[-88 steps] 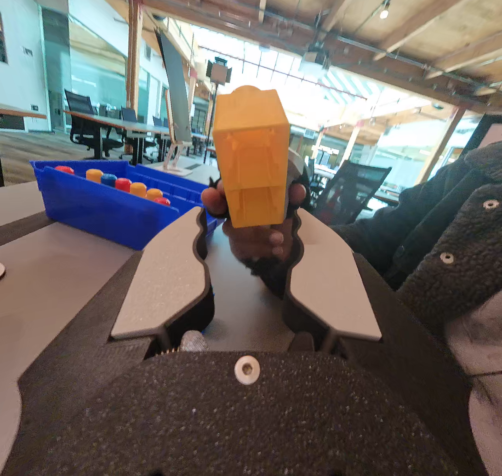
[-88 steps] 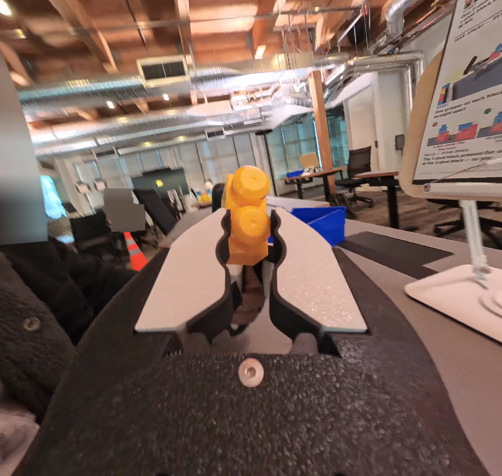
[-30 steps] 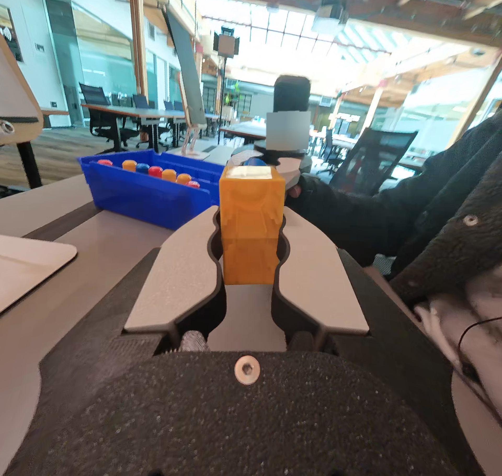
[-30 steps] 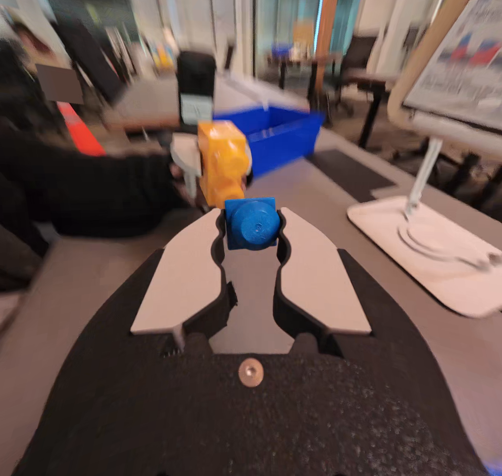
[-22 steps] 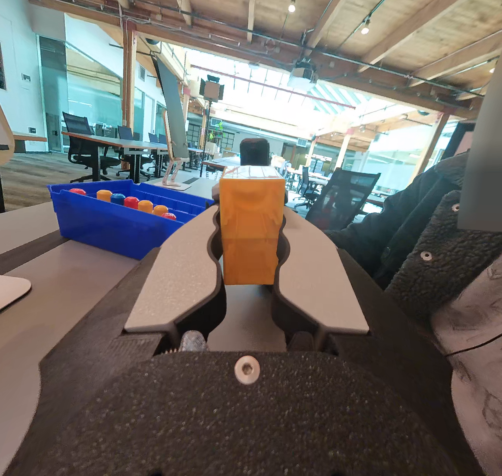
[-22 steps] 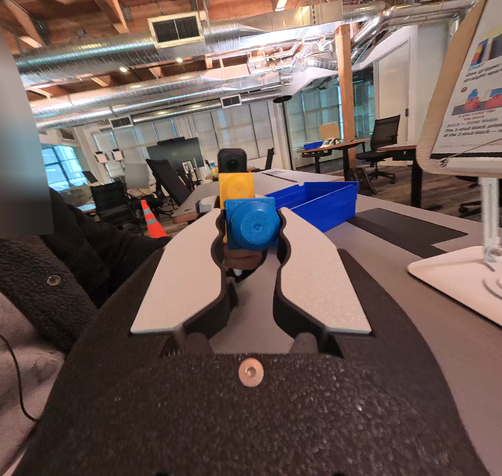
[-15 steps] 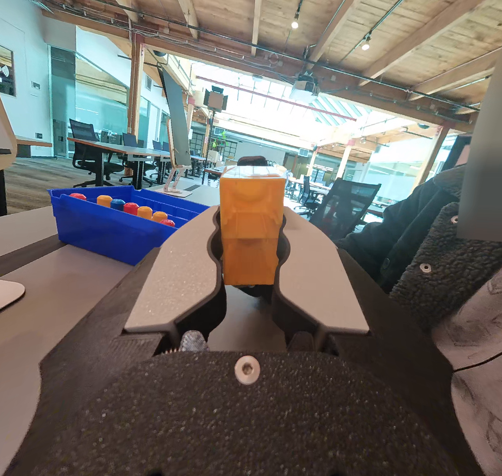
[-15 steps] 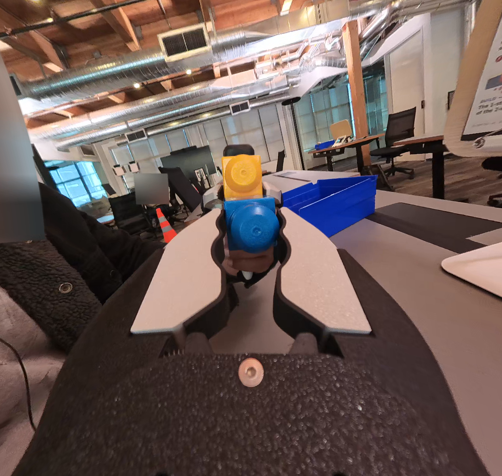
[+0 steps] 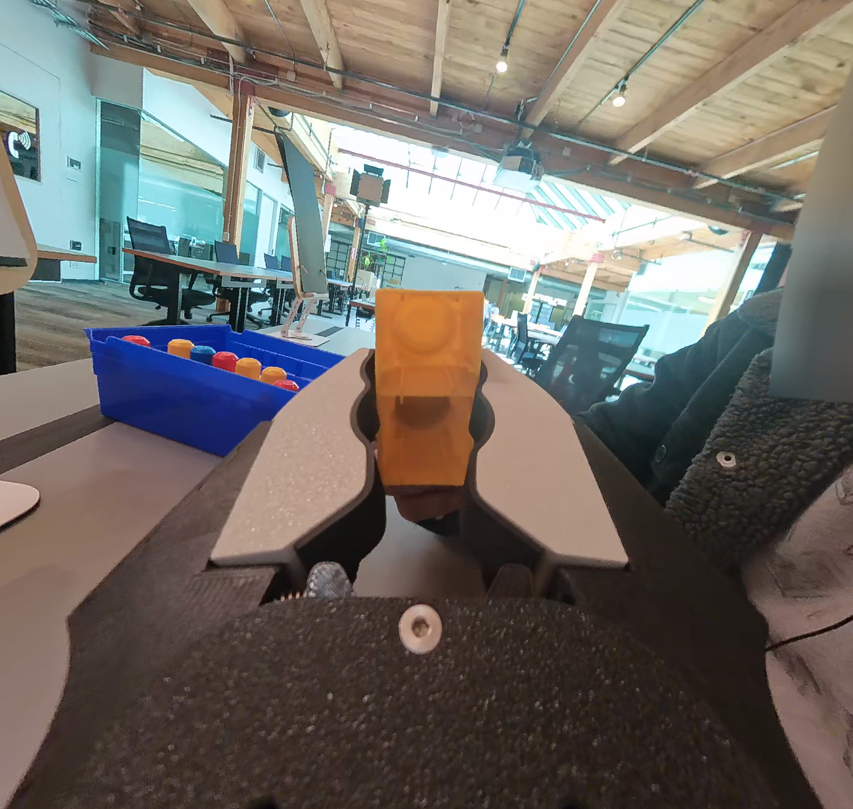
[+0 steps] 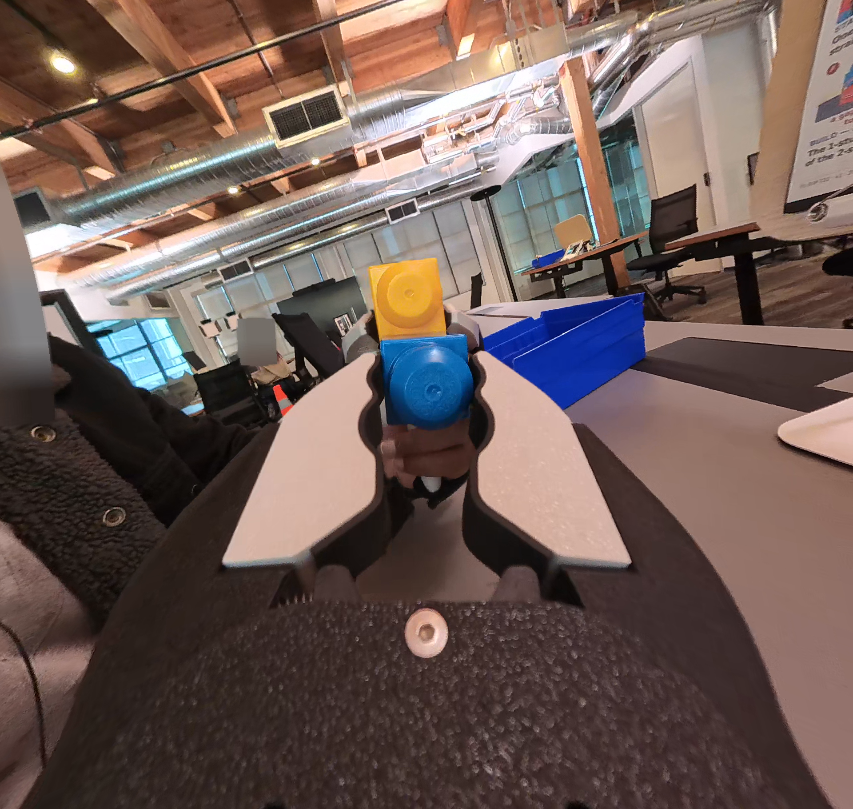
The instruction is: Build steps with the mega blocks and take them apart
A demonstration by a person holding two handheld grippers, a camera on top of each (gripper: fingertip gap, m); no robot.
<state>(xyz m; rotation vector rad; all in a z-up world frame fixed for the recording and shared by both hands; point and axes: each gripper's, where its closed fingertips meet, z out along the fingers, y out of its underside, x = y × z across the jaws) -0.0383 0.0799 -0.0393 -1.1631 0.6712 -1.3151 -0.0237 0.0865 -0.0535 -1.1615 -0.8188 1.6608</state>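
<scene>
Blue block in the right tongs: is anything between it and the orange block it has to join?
Nothing visible. In the right wrist view the blue block, clamped in the right tongs, sits directly below the orange block, their edges meeting. Whether they are pressed together cannot be told.

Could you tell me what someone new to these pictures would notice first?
An orange block is clamped in the left gripper, held up in the air. In the right wrist view, a blue block sits in the right gripper. A blue bin of coloured blocks stands on the grey table.
</scene>
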